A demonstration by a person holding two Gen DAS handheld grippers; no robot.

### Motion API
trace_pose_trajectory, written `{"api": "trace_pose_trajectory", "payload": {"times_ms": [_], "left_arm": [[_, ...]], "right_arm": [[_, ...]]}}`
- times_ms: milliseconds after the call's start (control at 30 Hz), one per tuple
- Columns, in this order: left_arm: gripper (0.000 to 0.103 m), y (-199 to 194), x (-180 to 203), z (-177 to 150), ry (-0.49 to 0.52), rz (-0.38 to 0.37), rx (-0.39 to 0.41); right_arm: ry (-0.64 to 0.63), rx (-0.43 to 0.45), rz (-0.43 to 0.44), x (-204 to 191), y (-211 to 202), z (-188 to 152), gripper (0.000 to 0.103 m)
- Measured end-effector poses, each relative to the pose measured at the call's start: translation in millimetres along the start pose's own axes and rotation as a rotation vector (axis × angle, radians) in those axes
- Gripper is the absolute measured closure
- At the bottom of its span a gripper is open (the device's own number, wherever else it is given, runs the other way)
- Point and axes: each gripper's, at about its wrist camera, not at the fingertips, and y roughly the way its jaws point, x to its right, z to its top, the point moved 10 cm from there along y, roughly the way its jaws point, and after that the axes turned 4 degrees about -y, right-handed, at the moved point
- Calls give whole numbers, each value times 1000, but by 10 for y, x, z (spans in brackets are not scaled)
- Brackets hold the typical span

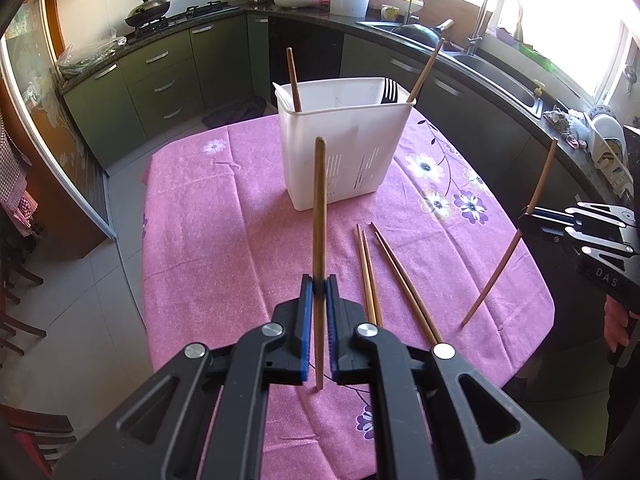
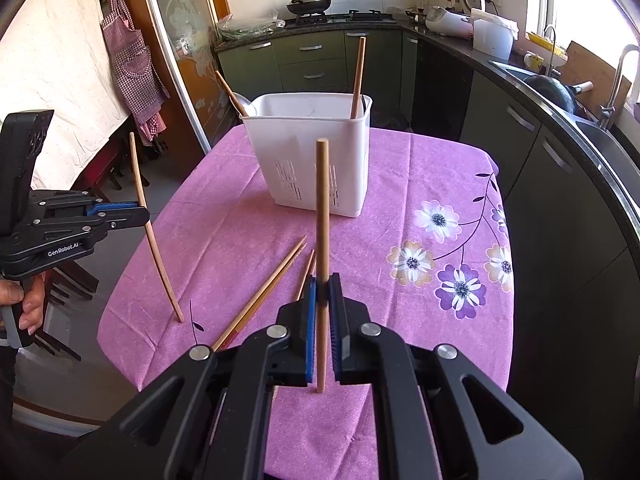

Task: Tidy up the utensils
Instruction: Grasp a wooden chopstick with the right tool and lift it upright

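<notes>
Fingers (image 1: 307, 300) of the left gripper (image 1: 319, 286) are clamped on a brown chopstick (image 1: 320, 216), held upright above the pink floral tablecloth (image 1: 224, 216). Across the table, the right gripper (image 2: 322, 289) pinches a lighter chopstick (image 2: 322, 216) the same way, its blue-lined pads closed against the shaft near the lower half; from the left wrist view that stick (image 1: 516, 240) slants with its tip low over the cloth's right edge.

Four more chopsticks (image 1: 384, 276) lie loose on the cloth between the two grippers, in two rough pairs. Beyond them stands a white slotted utensil caddy (image 1: 340, 152), upright near the middle of the table. Inside it, one dark chopstick (image 1: 294, 80) leans at the left end, another chopstick (image 1: 426, 70) leans out at the right end, and a black fork (image 1: 389, 91) shows its tines above the rim.

Green kitchen cabinets (image 1: 160, 76) and a dark countertop with a sink (image 1: 496, 76) ring the table.
</notes>
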Motion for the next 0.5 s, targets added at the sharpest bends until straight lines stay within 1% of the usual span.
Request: {"api": "trace_pose_trajectory", "payload": {"times_ms": [200, 500], "left_arm": [[96, -89, 9, 59, 4, -10, 29], [96, -139, 95, 246, 14, -24, 59]], "right_arm": [[2, 26, 3, -1, -86, 43, 96], [0, 72, 3, -4, -210, 240, 96]]}}
